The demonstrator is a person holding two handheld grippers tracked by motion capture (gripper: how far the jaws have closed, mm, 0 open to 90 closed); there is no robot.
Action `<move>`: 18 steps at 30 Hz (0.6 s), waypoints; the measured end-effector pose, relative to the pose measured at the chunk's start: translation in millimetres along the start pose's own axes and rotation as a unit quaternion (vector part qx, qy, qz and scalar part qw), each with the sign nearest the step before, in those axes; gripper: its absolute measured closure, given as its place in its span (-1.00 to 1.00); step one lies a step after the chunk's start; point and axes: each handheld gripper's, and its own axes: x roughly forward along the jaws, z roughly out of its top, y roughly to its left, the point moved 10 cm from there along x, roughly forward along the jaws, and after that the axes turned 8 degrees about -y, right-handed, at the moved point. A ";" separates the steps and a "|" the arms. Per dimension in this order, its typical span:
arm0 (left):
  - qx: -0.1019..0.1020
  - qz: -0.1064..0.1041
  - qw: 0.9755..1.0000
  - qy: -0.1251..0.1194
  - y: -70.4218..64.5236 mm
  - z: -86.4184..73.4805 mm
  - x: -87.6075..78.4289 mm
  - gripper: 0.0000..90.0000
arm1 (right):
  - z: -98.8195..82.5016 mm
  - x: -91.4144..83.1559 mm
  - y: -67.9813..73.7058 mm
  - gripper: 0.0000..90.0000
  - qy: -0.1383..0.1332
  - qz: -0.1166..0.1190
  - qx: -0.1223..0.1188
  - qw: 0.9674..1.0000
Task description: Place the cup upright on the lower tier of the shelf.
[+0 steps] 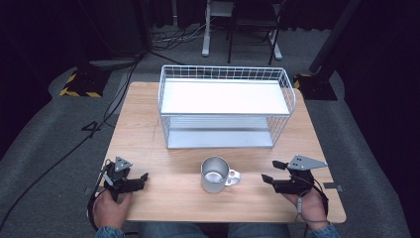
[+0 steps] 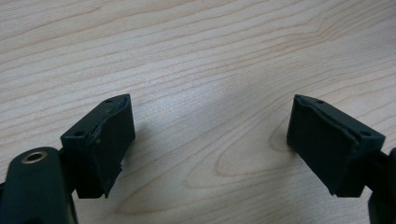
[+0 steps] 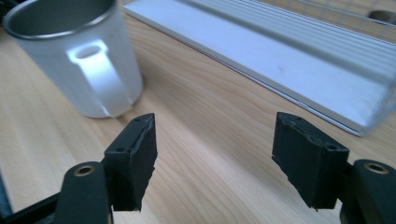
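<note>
Two hand-held grippers rest at the desk's point(image 1: 148, 129) near edge, the left gripper point(image 1: 141, 179) and right gripper point(image 1: 270, 171) both with jaws spread apart, empty. Between them stands a metal mug point(image 1: 216, 174), before a white wire basket point(image 1: 225, 106).

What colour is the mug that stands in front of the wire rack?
The metal mug with a handle is silver-grey; the high view shows it best.

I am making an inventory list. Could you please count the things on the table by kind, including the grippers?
Metal mug: 1
White wire rack: 1
Grippers: 2, left gripper and right gripper, both open and empty
Total: 4
</note>
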 end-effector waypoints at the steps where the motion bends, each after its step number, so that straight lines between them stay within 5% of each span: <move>1: 0.000 0.000 1.000 0.000 0.0 0.0 0.0 -0.66 | 0.0 0.0 0.0 -0.31 0.000 0.000 0.000 1.000; 8: 0.000 0.000 1.000 0.000 0.0 0.0 0.0 -0.66 | 8.5 19.6 26.8 -0.31 -0.001 0.055 -0.005 0.998; 18: 0.000 0.000 1.000 0.000 0.1 0.0 0.0 -0.66 | 15.7 38.4 51.8 -0.33 0.004 0.100 -0.017 0.995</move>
